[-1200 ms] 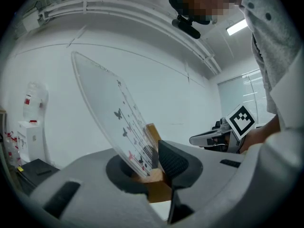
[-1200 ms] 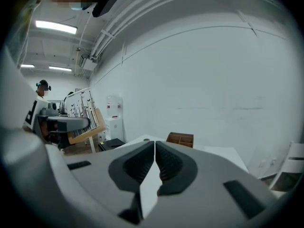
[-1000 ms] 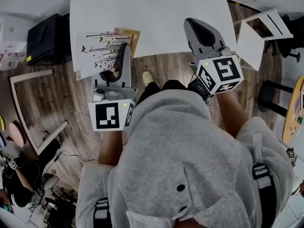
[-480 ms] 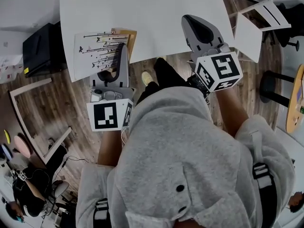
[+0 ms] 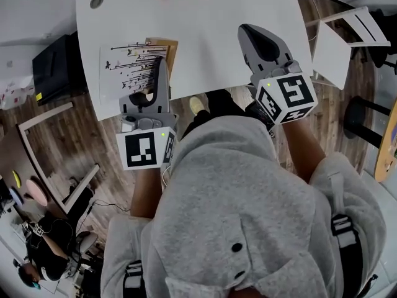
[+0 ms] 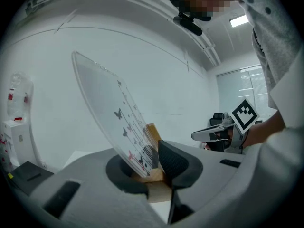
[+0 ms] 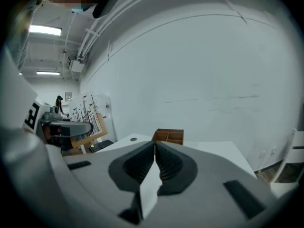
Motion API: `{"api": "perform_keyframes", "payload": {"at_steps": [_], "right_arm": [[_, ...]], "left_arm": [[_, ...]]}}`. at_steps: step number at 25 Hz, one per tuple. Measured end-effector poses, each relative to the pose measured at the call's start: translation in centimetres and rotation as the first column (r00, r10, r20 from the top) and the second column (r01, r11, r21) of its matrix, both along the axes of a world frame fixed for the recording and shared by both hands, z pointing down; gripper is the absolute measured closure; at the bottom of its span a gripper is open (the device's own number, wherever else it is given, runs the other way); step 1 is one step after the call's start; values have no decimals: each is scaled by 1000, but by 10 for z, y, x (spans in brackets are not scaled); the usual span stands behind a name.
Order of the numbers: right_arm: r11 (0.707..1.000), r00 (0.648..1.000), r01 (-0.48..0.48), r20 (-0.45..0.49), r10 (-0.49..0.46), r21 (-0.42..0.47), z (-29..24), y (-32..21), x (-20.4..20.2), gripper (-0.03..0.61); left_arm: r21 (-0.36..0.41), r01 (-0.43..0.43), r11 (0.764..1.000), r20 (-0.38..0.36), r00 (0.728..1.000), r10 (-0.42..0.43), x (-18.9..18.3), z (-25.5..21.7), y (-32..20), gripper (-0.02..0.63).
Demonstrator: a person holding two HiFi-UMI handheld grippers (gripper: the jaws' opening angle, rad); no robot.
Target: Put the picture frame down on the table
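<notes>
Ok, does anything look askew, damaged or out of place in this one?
Only the picture frame: it leans tilted in the left gripper's shut jaws, above the table's near left corner, not yet set down. Nothing looks spilled or broken.

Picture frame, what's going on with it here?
A person holds a claw in each hand. The left claw is shut on the picture frame by its bottom edge, tilted over the near left corner of the white table; it doesn't look set down yet. The right claw is shut and empty over the table's near edge.
</notes>
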State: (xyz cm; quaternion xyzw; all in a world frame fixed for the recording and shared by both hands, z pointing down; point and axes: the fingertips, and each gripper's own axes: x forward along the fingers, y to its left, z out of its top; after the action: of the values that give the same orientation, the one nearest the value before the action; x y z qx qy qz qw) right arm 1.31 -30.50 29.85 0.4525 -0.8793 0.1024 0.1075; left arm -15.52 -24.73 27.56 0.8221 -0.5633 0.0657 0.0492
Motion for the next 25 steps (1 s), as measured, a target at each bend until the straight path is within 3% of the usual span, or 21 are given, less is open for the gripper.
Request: {"api": "perform_keyframes", "payload": {"at_steps": [5,15,25], "right_arm": [[998,1000,17,-9,-18,-59,24,-40,-7,551],[996,1000,26,-16,-27,-83,25,-44,-7,551],[985,999,30,-12,-33,-170,64,-97,-12,551]], "left_arm": [[-68,11,998,2,1000,-11,-1,23,-44,531],[-98,34,995,9,999,-33,-7,32,-51,531],[-203,44,978,3,999,-44,-6,80,-104,531]]}}
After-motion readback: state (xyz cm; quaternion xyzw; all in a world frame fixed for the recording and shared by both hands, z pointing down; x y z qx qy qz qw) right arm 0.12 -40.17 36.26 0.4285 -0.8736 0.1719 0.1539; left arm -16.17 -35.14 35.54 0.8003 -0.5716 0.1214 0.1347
